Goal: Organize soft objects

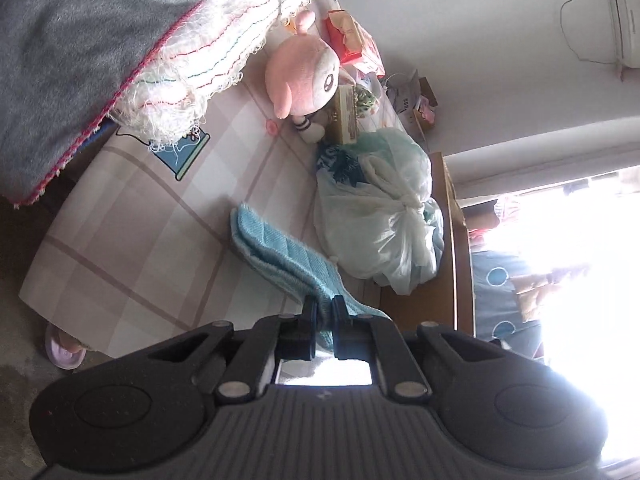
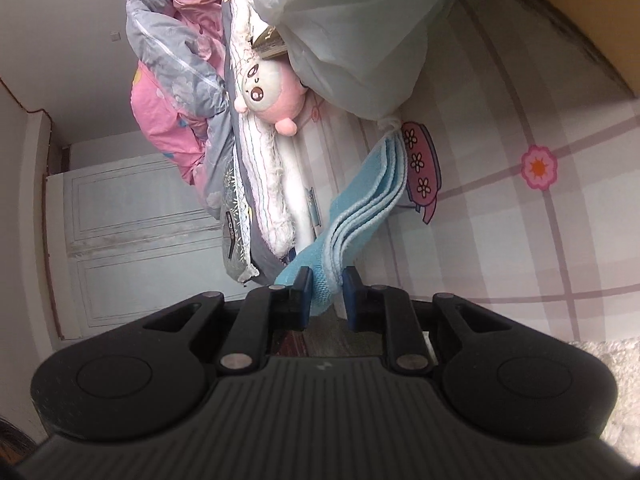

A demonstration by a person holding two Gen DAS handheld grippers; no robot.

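A folded light blue towel [image 1: 280, 254] stretches over the checked bedsheet [image 1: 132, 240]. My left gripper [image 1: 324, 322] is shut on one end of it. In the right wrist view the same blue towel [image 2: 360, 204] shows as several folded layers, and my right gripper [image 2: 326, 294] is shut on its near end. A pink and white plush toy [image 1: 306, 80] lies further up the bed, also seen as the plush toy [image 2: 266, 94] beside the bedding pile. A grey blanket with a frayed white edge [image 1: 120, 40] hangs at the upper left.
A knotted pale plastic bag [image 1: 384, 216] full of soft things lies beside the towel against the wooden bed frame [image 1: 460, 272]. A cardboard box [image 1: 346, 114] leans on the plush toy. Pink and grey quilts [image 2: 176, 92] are heaped before white wardrobe doors [image 2: 132, 236]. A slipper [image 1: 64, 350] lies on the floor.
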